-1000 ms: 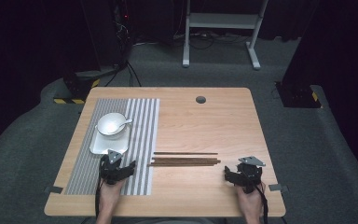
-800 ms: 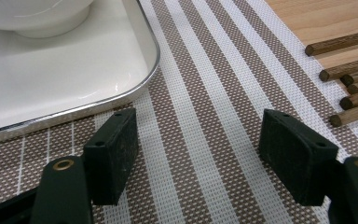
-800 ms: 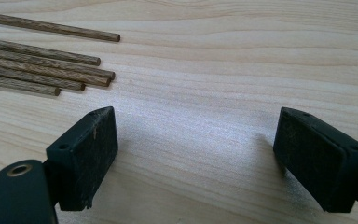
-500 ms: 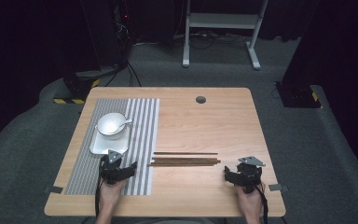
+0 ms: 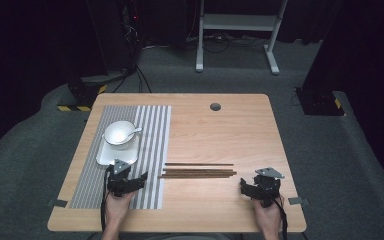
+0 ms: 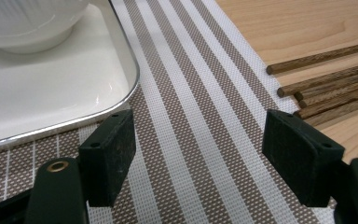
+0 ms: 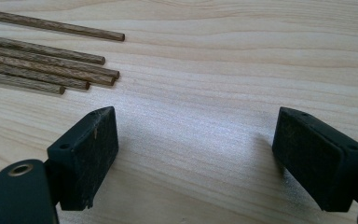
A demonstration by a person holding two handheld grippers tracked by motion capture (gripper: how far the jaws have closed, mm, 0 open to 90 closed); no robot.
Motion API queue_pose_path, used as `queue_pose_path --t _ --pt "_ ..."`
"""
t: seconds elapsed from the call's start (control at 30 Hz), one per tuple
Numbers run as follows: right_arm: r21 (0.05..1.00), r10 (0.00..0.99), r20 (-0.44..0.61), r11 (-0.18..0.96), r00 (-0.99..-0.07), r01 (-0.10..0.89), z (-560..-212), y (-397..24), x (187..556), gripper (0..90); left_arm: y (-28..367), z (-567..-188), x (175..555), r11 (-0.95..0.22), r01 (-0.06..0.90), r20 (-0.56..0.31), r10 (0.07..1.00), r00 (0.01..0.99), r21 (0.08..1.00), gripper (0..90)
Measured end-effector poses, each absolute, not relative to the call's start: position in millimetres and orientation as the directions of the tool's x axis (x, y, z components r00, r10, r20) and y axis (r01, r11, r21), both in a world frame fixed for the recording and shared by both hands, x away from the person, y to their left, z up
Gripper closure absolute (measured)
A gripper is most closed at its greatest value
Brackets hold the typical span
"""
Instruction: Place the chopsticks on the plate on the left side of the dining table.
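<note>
Several dark wooden chopsticks [image 5: 197,171] lie side by side across the middle of the wooden table [image 5: 230,130]. A white bowl [image 5: 119,134] with a white spoon [image 5: 132,131] stands on a white rectangular tray [image 5: 111,156], which rests on a striped placemat [image 5: 152,150]. My left gripper [image 5: 128,176] sits low over the mat just in front of the tray. Its jaws have just been opening, and it is open with nothing between them [image 6: 198,140]. The chopstick tips [image 6: 326,84] lie ahead to its right. My right gripper [image 5: 260,187] rests open on bare wood [image 7: 196,140], beside the chopsticks' other ends [image 7: 42,60].
A round cable hole [image 5: 215,106] is set in the table's far edge. Tape tabs [image 5: 57,203] mark the near corners. Beyond the table stand a white desk frame [image 5: 235,22] and dark equipment on grey carpet.
</note>
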State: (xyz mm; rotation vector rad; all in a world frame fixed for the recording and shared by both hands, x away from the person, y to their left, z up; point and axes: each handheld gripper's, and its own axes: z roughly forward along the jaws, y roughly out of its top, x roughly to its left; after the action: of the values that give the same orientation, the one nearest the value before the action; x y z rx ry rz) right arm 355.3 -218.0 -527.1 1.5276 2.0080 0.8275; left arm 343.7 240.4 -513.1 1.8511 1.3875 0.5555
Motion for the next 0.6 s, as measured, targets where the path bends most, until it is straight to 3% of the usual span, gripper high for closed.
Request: queue_pose_path --t 0.6 --pt "0.712 0.962 -0.014 0.200 -0.272 0.673 -527.0 -216.2 353.9 14.3 224.7 -509.4 348.2 -0.178 0.620 -0.077 0.929 0.362 0.764 24.5"
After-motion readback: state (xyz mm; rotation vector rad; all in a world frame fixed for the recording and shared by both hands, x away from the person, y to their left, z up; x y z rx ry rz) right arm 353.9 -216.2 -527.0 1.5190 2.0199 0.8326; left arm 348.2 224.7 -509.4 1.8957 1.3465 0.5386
